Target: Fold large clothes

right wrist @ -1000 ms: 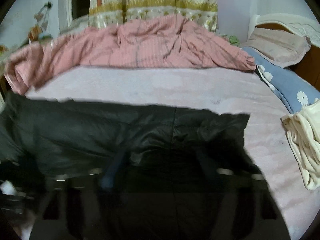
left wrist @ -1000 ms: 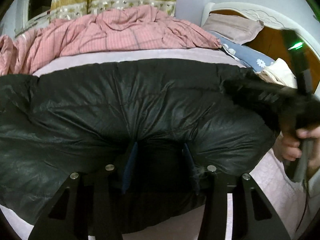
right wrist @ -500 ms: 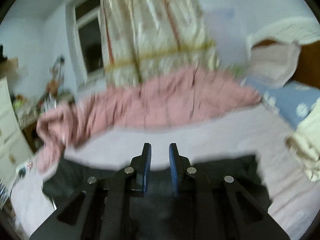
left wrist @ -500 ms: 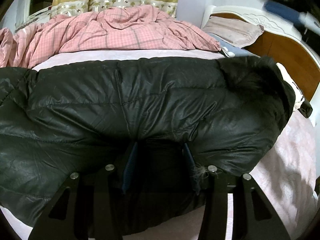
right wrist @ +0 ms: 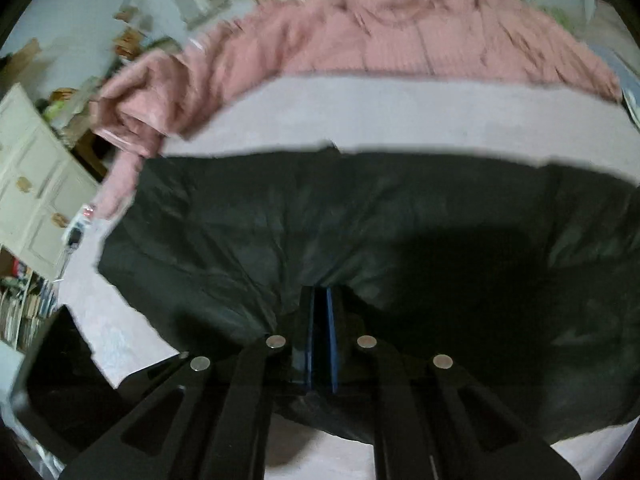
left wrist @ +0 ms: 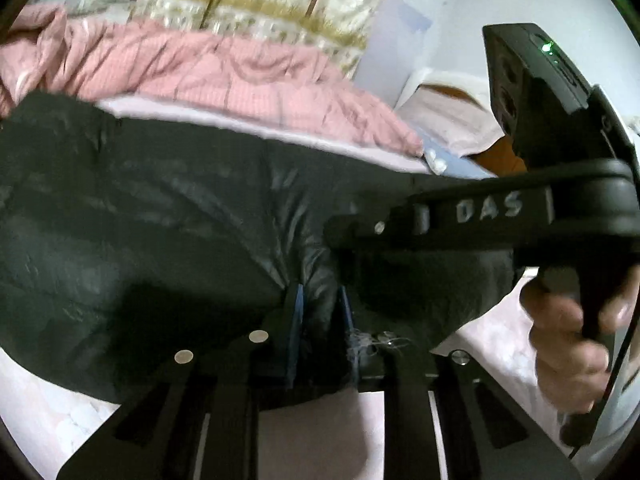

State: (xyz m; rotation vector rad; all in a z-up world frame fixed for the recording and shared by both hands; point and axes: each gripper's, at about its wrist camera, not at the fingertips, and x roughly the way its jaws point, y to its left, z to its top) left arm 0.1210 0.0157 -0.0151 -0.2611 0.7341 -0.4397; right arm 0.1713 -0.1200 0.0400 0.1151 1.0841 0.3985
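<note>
A black puffer jacket [left wrist: 168,216] lies spread across the pale pink bed sheet [right wrist: 400,116]. In the left wrist view my left gripper [left wrist: 320,308] is at the jacket's near edge, its jaws closing with a raised fold of the fabric pressed between the blue pads. My right gripper [left wrist: 340,236] reaches in from the right, held by a hand [left wrist: 568,332], with its tip down on the jacket just above the left one. In the right wrist view the right gripper [right wrist: 320,320] is shut, and creases in the jacket [right wrist: 248,224] run out from its pinch.
A rumpled pink checked quilt [left wrist: 224,72] is heaped along the far side of the bed, under a patterned curtain [left wrist: 256,4]. Pillows and a wooden headboard [left wrist: 496,152] are at the right. A white cabinet [right wrist: 32,184] and shelves stand off the bed's left end.
The left jaws have narrowed from wide open onto a fold of the jacket. The right gripper swung up, shut, then came down onto the jacket close beside the left one.
</note>
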